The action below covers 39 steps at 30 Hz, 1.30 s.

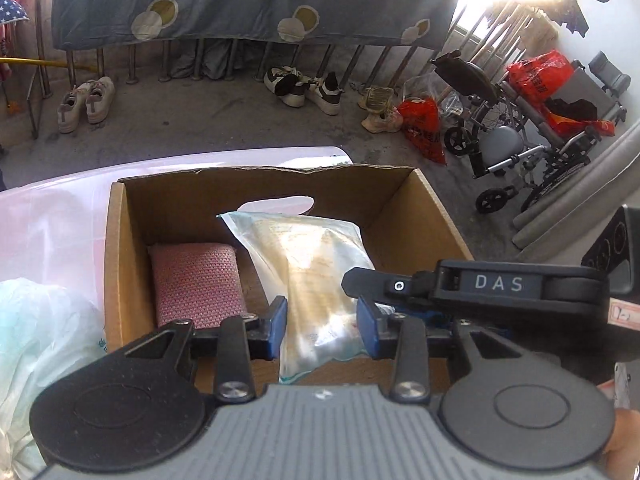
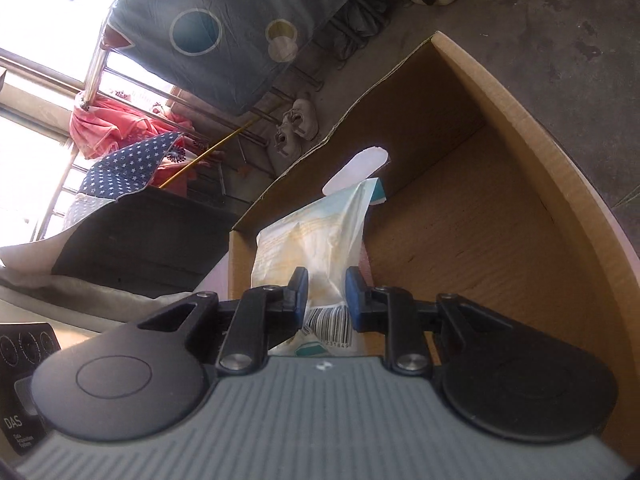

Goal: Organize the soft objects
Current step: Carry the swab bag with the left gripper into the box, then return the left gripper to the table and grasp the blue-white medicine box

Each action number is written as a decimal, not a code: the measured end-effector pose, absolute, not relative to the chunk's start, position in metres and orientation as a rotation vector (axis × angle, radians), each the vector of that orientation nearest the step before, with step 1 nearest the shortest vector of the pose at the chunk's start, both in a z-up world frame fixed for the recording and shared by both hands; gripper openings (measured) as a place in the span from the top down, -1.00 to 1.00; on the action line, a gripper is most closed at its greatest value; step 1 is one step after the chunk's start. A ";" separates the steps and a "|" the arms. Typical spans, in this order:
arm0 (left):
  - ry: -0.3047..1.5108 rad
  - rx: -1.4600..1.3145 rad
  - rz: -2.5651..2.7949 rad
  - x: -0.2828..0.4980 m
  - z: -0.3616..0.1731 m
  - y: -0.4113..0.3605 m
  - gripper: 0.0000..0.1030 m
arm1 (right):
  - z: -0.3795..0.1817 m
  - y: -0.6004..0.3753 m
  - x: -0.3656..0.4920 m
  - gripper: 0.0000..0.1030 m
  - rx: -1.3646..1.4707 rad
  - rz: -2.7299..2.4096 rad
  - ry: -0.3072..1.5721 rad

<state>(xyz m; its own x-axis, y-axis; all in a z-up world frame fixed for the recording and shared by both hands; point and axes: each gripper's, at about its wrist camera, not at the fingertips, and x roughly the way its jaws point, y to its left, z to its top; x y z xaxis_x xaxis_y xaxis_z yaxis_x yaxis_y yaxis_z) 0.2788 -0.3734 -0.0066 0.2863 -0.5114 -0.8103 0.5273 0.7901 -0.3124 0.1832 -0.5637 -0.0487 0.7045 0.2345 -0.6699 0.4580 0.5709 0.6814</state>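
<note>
Soft packet held over the cardboard box by both tongs

Packet (image 1: 320,280), a pale plastic-wrapped soft pack, hangs inside the open cardboard box (image 1: 120,248), and I have both tongs on it. My left tongs (image 1: 322,326) have their blue pads against the packet's sides near its lower end, pinching it. My right tongs (image 2: 326,294) pinch the end with the barcode, pads pressed close on the wrapper. From the left wrist view the right tongs' black body reaches in from the right, just above the packet.

A pink knitted pad (image 1: 196,284) lies flat on the box floor, to the left of the packet and near the left wall. The right half of the box floor is bare cardboard. The box sits on a white bench (image 1: 60,208), with a crumpled pale plastic bag (image 1: 40,340) beside its left wall.

Beyond the bench I see a concrete floor, a grey dotted sheet (image 1: 240,0) draped over a rail, pairs of shoes (image 1: 86,102) and a folded wheelchair (image 1: 520,140)
</note>
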 end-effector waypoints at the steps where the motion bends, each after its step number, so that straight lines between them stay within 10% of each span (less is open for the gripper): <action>1: 1.084 0.022 -0.684 0.285 -0.013 -0.378 0.26 | -0.056 -0.570 0.194 0.62 0.969 -0.157 0.821; 12: 1.151 0.046 -0.563 0.317 -0.046 -0.393 -0.09 | -0.108 -0.588 0.248 0.62 0.862 -0.231 0.903; 23: 1.065 0.013 -0.595 0.286 0.019 -0.350 -0.31 | -0.034 -0.582 0.178 0.60 0.924 -0.181 0.727; 39: 0.894 0.088 -0.387 0.167 0.119 -0.108 -0.51 | 0.073 -0.441 0.059 0.58 0.961 0.133 0.585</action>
